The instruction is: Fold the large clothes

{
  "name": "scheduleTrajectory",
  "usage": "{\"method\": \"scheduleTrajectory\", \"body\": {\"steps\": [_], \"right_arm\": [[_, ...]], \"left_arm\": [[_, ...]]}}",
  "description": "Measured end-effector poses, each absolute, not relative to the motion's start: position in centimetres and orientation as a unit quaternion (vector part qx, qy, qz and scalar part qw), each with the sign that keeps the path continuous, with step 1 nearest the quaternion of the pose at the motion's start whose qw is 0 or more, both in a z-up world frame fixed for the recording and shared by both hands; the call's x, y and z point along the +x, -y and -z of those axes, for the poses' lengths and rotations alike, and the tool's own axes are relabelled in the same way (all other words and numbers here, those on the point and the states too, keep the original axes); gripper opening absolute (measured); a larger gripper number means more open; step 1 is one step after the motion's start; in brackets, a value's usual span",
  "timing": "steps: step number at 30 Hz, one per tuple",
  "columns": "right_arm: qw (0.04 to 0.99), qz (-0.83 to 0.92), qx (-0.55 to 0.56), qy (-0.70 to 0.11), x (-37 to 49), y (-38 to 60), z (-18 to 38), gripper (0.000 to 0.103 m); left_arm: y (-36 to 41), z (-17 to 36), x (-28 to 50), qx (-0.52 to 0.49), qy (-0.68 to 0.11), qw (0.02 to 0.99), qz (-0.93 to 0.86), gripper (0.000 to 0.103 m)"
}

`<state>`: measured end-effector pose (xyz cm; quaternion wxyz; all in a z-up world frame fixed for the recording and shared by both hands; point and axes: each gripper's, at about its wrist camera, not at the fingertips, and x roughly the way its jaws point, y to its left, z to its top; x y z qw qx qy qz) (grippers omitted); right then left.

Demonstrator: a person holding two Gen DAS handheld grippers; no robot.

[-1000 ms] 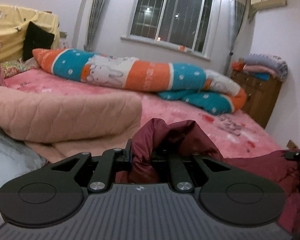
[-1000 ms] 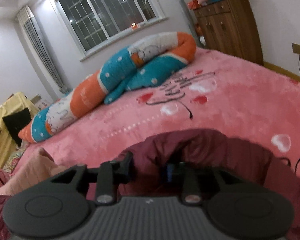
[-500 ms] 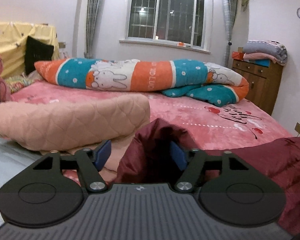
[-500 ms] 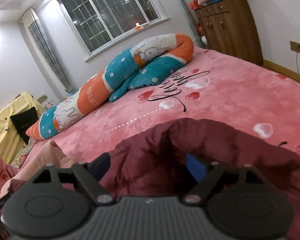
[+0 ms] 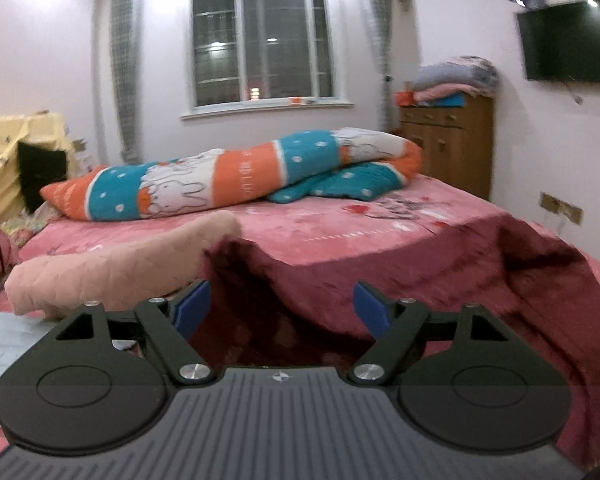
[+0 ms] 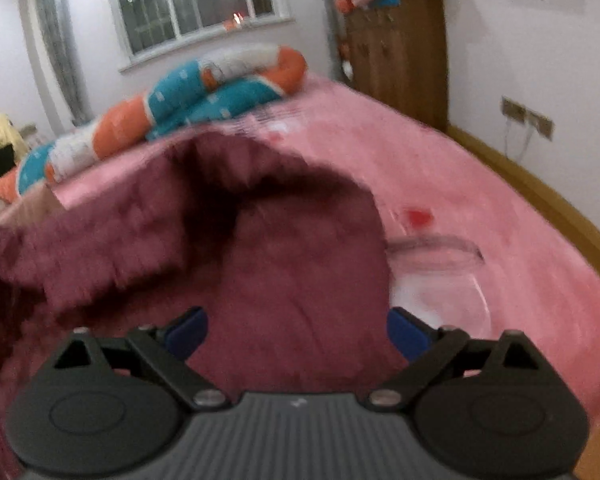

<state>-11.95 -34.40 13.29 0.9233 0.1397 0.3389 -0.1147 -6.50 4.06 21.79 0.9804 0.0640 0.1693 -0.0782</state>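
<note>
Maroon garment point(image 5: 400, 280) lay bunched on the pink bedspread point(image 5: 340, 228) at the near edge of the bed, draped in soft ridges ahead of both tools. I noted the left gripper point(image 5: 282, 310) with jaws opening, spread wide, cloth between the blue pads but not pressed; the right gripper point(image 6: 296, 330) likewise, opening over a fold, nothing pinched. Risk, in my judgement: the released cloth could slump and lose its fold line, or slide off the edge, being slack and unsupported; the peach quilt point(image 5: 112, 264) beside it could be caught in a regrip. Dark script on the bedspread was too blurred to read; no brand was legible.
</note>
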Motion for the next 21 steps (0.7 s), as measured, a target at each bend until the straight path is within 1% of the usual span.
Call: {"method": "scheduleTrajectory", "body": {"steps": [5,8,15,17,19,20,21], "right_arm": [[0.902,0.111,0.169,-0.382,-14.3,34.8,-10.1,0.096],[0.891,0.100,0.194,-0.397,-14.5,35.2,-9.3,0.095],[0.875,0.098,0.249,-0.403,-14.6,37.6,-7.4,0.092],[0.871,0.070,0.276,-0.400,-14.4,38.0,-6.8,0.088],[0.867,0.052,0.287,-0.403,-14.3,38.2,-6.3,0.078],[0.867,0.044,0.289,-0.404,-14.4,38.3,-6.3,0.076],[0.867,0.035,0.293,-0.402,-14.3,38.3,-6.2,0.069]], "left_arm": [[-2.4,-21.8,-11.2,0.060,-0.176,0.975,0.120,0.097],[-1.2,-22.0,-12.9,0.064,-0.178,0.972,0.136,0.098],[-0.7,-21.4,-15.7,0.054,-0.197,0.966,0.158,0.099],[-0.5,-21.1,-16.3,0.055,-0.205,0.964,0.160,0.099],[-0.3,-20.8,-16.6,0.057,-0.208,0.963,0.159,0.099],[-0.2,-20.7,-16.7,0.058,-0.210,0.963,0.159,0.099],[-0.1,-20.7,-16.7,0.058,-0.211,0.963,0.159,0.099]]}}
